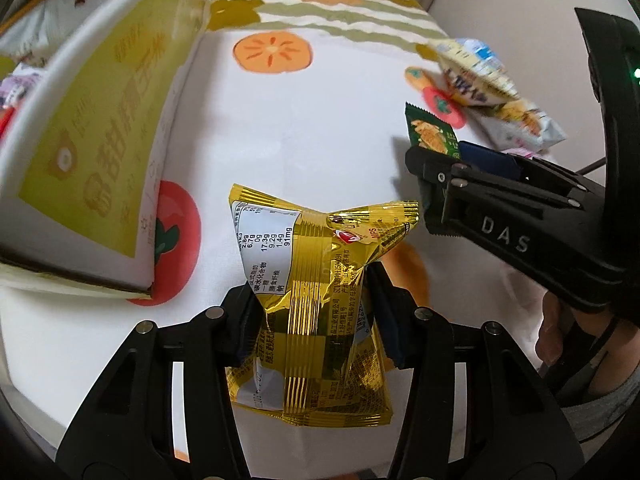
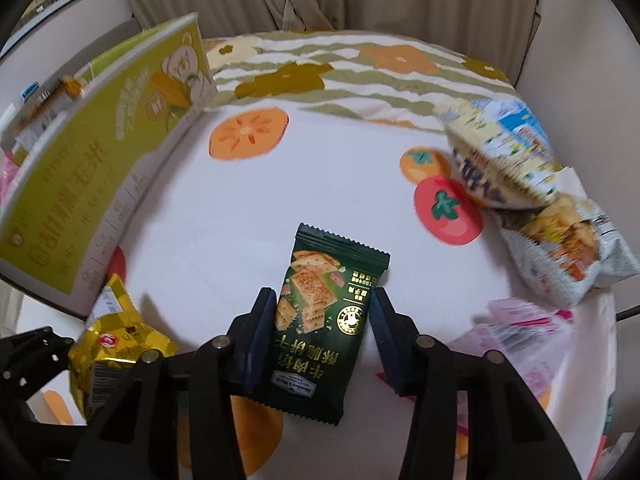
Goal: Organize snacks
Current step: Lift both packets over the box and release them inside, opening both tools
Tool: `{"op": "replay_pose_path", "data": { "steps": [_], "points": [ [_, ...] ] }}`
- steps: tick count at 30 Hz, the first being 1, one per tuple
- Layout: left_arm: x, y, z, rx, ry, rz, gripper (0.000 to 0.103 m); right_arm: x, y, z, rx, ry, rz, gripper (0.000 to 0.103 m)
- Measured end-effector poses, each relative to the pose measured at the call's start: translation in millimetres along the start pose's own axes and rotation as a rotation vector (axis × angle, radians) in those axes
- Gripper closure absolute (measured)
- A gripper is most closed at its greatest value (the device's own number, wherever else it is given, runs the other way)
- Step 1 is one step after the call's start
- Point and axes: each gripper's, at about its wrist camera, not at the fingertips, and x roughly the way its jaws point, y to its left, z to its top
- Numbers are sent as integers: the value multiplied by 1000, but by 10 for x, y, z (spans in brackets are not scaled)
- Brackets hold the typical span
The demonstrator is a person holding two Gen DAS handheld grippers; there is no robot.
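My left tongs (image 1: pixel 316 312) were clamped on the gold packet (image 1: pixel 320 300), held above the desk (image 1: pixel 320 132) beside the yellow-green box (image 1: pixel 104 120). My right tongs (image 2: pixel 320 332) gripped the green cracker packet (image 2: pixel 324 320) over the desk's middle, with two loose bags (image 2: pixel 532 200) lying at its right edge.

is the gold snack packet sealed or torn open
Sealed, as far as shown: the gold snack packet, pinched in the left gripper, looks puffed with its top crimp intact. Its bottom edge is only partly visible.
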Motion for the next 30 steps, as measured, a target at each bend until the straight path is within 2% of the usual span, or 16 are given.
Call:
{"op": "replay_pose_path", "data": {
  "steps": [4, 9, 16, 23, 26, 30],
  "points": [
    [-248, -96, 57, 7, -35, -22, 58, -334, -13, 116, -5, -36, 1, 59],
    [-727, -165, 214, 26, -115, -27, 58, -825, -2, 335, -12, -74, 10, 59],
    [-1360, 7, 373, 27, -221, -35, 58, -1402, 261, 562, -15, -160, 32, 59],
    [-1946, 573, 656, 3, -301, 5, 58, -1714, 733, 864, -36, -247, 95, 59],
    [-2105, 926, 803, -22, -310, 19, 58, -1688, 1020, 975, -36, -260, 130, 59],
    [-2206, 1408, 1038, -29, -307, 75, 57, -1544, 1381, 1081, -40, -249, 157, 59]
  ]
}}
